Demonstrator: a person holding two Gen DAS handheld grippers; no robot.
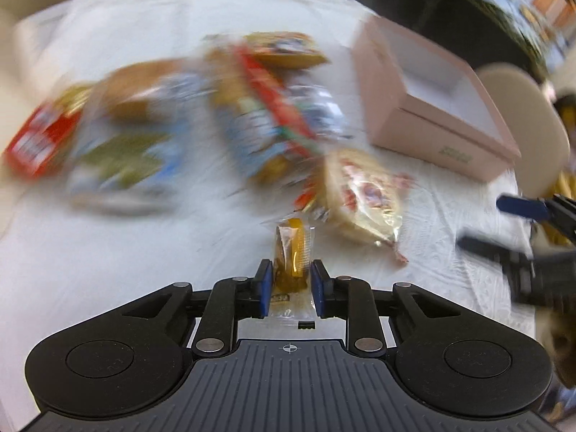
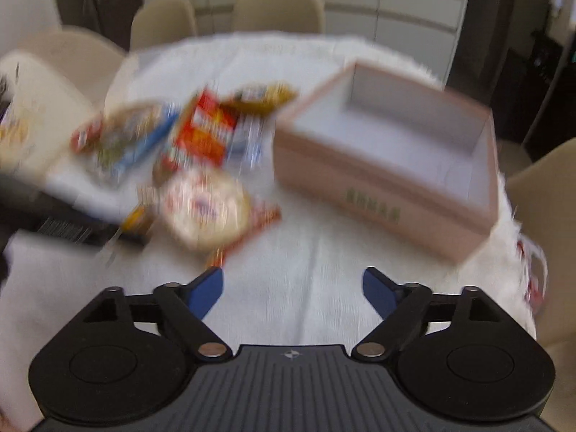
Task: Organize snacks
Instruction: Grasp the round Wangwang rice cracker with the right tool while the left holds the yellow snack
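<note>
My left gripper (image 1: pixel 291 288) is shut on a small yellow snack packet (image 1: pixel 292 252), which stays sharp between the blue pads while the table behind it blurs. In the right wrist view that gripper is a dark blur at the left edge. A pile of snack packs (image 1: pixel 252 115) lies beyond, with a round bread pack (image 1: pixel 363 194) nearest. An open pink box (image 1: pixel 432 108) stands to the right with nothing visible inside. My right gripper (image 2: pixel 293 284) hangs open over bare tablecloth between the round bread pack (image 2: pixel 205 208) and the pink box (image 2: pixel 378 180). Nothing is between its pads.
A white cloth covers the table (image 2: pixel 298 244). Beige chairs (image 2: pixel 277 7) ring the far side, and another chair (image 2: pixel 540 198) stands at the right. A red pack (image 1: pixel 36 144) lies at the pile's left end. My right gripper (image 1: pixel 522 223) shows at the right edge of the left wrist view.
</note>
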